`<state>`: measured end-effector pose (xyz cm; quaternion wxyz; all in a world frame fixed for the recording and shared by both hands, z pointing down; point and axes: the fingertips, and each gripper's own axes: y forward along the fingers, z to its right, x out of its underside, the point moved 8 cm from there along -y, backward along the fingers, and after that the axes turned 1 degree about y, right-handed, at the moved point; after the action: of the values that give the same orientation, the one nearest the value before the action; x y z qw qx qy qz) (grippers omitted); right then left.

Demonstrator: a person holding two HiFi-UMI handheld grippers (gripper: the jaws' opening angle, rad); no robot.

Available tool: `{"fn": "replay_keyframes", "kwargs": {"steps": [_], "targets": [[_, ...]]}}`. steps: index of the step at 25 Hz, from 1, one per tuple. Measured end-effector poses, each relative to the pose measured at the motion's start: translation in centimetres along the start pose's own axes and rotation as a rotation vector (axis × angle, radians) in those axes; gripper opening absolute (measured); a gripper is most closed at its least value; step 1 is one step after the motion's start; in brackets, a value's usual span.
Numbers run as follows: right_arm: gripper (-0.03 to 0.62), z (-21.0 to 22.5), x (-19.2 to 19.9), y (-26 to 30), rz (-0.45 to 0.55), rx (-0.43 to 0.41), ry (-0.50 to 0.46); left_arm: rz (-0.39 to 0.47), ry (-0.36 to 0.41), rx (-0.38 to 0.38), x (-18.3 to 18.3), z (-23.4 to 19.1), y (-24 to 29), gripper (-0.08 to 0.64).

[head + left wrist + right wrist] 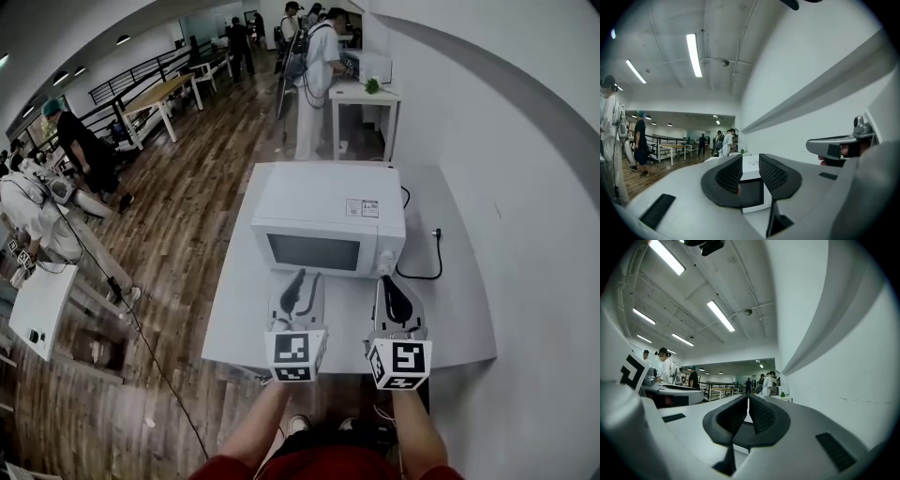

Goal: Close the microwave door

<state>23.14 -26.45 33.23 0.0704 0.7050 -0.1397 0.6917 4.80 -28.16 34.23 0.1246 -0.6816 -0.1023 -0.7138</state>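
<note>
A white microwave (328, 220) stands on a white table (459, 319) with its dark-windowed door (314, 251) flush against the front. Both grippers hover level in front of it, apart from it. My left gripper (300, 277) faces the door window; its jaws stand apart with nothing between them. In the left gripper view the microwave (751, 169) shows through that gap of my left gripper (751, 161). My right gripper (384, 274) is before the control panel side, its jaws together and empty. In the right gripper view my right gripper (748, 403) hides nearly all of the microwave.
A black power cable (427, 267) runs from the microwave's right side to a wall socket. The white wall (525, 234) is close on the right. A small white table (42, 309) stands at the left. Several people stand farther off on the wooden floor.
</note>
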Motion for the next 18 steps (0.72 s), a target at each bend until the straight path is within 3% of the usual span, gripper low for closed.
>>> {"fn": "replay_keyframes", "kwargs": {"steps": [12,18], "targets": [[0.029,-5.0,-1.5,1.3,0.024,-0.008,-0.037,0.036,-0.013,0.003,-0.6,-3.7,-1.7,0.029],[0.029,-5.7,-2.0,1.3,0.027,-0.001,-0.028,0.061,0.012,0.016,-1.5,-3.9,-2.2,0.026]]}}
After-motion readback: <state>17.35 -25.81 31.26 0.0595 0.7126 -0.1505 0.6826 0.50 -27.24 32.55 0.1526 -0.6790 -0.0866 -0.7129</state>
